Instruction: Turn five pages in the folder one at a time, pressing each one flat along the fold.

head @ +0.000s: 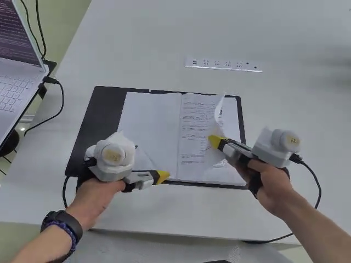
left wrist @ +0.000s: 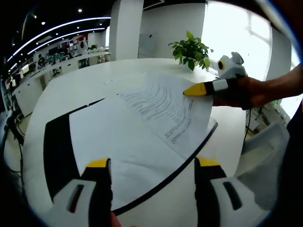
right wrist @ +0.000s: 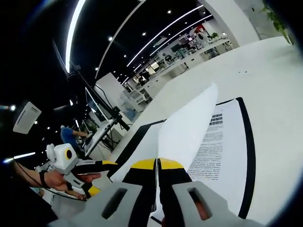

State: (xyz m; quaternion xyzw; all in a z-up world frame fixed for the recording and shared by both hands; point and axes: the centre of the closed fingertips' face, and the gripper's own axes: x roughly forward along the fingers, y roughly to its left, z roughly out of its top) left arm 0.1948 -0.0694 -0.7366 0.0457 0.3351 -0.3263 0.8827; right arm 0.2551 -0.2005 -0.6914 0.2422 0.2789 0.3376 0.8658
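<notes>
Yellow-tipped right gripper (right wrist: 157, 163) is pinched shut on the lower edge of a printed page (right wrist: 189, 123), which we see lifted and curling up off the right half of the folder (head: 93, 131). Left gripper (left wrist: 151, 163) has its jaws spread with nothing between them, at the folder's near edge just left of the fold; we can't tell if it touches the paper. Folder lies open on the white table (head: 164, 33), power strip (head: 223, 64) beyond it, laptop (head: 13, 82) off to the left.
</notes>
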